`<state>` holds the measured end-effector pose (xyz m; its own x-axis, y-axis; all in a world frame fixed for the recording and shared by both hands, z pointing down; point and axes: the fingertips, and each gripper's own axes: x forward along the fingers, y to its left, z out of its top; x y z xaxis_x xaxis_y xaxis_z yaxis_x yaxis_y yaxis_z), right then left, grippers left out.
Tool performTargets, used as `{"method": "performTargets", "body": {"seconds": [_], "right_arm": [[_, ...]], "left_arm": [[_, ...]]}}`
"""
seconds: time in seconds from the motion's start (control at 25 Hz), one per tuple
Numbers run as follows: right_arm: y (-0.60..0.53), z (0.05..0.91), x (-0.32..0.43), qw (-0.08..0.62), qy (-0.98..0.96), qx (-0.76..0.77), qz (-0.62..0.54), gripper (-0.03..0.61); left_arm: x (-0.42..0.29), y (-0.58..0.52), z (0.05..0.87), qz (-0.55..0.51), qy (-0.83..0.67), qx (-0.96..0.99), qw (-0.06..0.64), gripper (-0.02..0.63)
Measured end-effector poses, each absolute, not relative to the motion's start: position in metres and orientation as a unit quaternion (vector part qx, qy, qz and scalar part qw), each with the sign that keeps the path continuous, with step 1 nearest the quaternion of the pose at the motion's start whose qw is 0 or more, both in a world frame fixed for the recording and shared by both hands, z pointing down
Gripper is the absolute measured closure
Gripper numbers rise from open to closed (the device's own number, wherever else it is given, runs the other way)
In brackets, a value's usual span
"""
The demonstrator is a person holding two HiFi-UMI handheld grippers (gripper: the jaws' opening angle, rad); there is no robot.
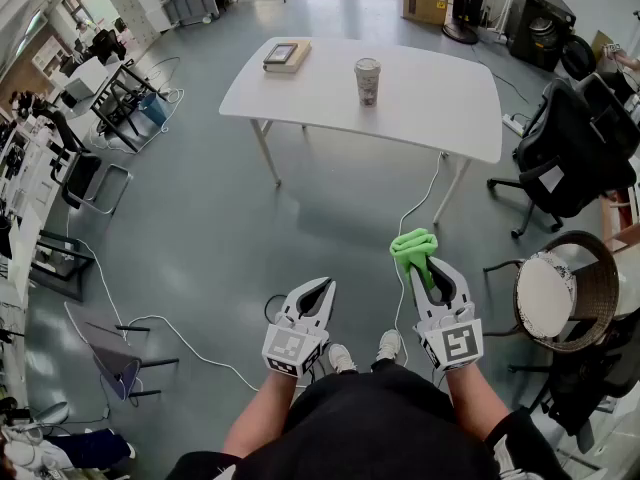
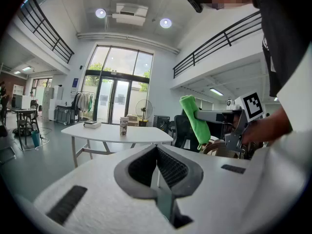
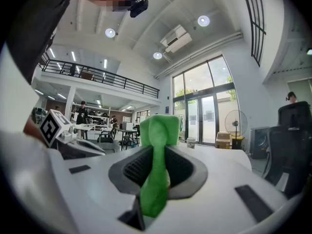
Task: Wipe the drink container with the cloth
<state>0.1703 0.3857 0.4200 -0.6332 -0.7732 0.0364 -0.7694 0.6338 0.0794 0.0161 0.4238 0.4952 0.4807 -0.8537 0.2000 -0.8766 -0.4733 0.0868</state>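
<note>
The drink container, a pale paper cup with a lid, stands upright on the white table well ahead of me; it shows small in the left gripper view and the right gripper view. My right gripper is shut on a green cloth, which bunches out past its tips and also shows in the left gripper view. My left gripper is shut with nothing in it. Both are held low, far from the table.
A book or tablet stack lies on the table's far left corner. A black office chair stands to the right, and a round wicker chair sits close by my right side. A white cable trails across the grey floor.
</note>
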Motion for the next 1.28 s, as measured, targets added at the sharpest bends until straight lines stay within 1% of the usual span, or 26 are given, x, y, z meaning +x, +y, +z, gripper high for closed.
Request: {"method": "performTargets", "body": {"seconds": [0.32, 0.52, 0.64, 0.84, 1.16, 1.28], "right_arm": [[0.406, 0.418, 0.144, 0.039, -0.904, 0.425, -0.033, 0.502], [0.416, 0.408, 0.131, 0.004, -0.907, 0.42, -0.027, 0.494], [0.414, 0.407, 0.125, 0.013, -0.91, 0.411, -0.043, 0.494], [0.387, 0.418, 0.117, 0.009, -0.911, 0.411, -0.011, 0.493], [0.309, 0.413, 0.108, -0.009, -0.912, 0.41, -0.001, 0.492], [0.282, 0.411, 0.113, -0.009, -0.914, 0.406, 0.005, 0.492]], "left_arm": [[0.001, 0.437, 0.491, 0.06, -0.491, 0.865, 0.087, 0.606], [-0.013, 0.446, 0.487, 0.066, -0.482, 0.87, 0.077, 0.606], [-0.02, 0.445, 0.489, 0.073, -0.48, 0.871, 0.073, 0.606], [-0.03, 0.426, 0.5, 0.08, -0.483, 0.868, 0.083, 0.607], [-0.042, 0.35, 0.5, 0.092, -0.506, 0.854, 0.077, 0.607], [-0.04, 0.322, 0.492, 0.091, -0.522, 0.844, 0.087, 0.606]]}}
